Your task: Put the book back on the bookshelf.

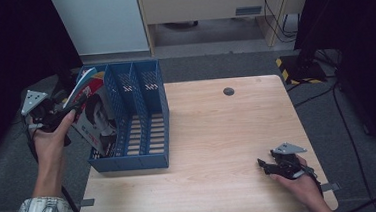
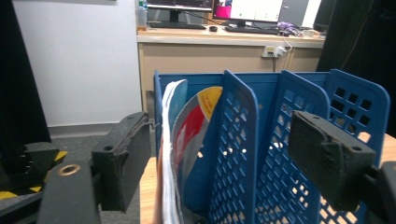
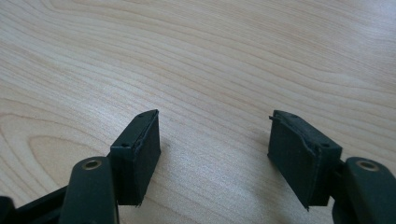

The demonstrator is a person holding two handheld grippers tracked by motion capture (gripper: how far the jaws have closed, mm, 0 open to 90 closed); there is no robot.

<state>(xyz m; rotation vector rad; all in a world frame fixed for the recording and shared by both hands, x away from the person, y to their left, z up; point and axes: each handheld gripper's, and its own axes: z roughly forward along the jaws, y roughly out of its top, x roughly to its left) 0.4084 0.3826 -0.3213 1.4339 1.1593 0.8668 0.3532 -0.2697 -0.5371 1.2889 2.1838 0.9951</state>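
— Jaws of the left gripper [image 2: 224,172] standing wide apart, released; magazine [image 2: 170,154] between them but touched by neither pad.

— And the right gripper [image 3: 219,154]?

— Likewise open, nothing between the jaws but bare wood. Resting low on the near right part of the counter [image 1: 218,134], well apart from the work.

— Where exactly is the magazine?

— Upright, a little tilted, in the leftmost slot of the blue file rack [image 1: 141,114]. Seen from the high view, cover with a portrait facing left, top edge poking above the rack wall, leaning against the first divider. Other two slots empty as far as can be told.

— Rack placement?

— At the left edge of the counter, open front toward the person.

— Step in hand, then?

— Judged as the letting-go: magazine slotted, grip off, left hand [image 1: 53,140] just beside the rack's outer left wall. Filing itself looks done.

— Next move?

— Probably drawing the left gripper back and clear without snagging the loose page edges, which fan out a bit near the left pad. Needs a straight retreat away from the rack, jaws kept spread. Possibly a nudge afterward if the magazine sags outward; hard to tell how firmly it leans.

— Anything for the right side?

— Nothing called for; fine parked where it is.
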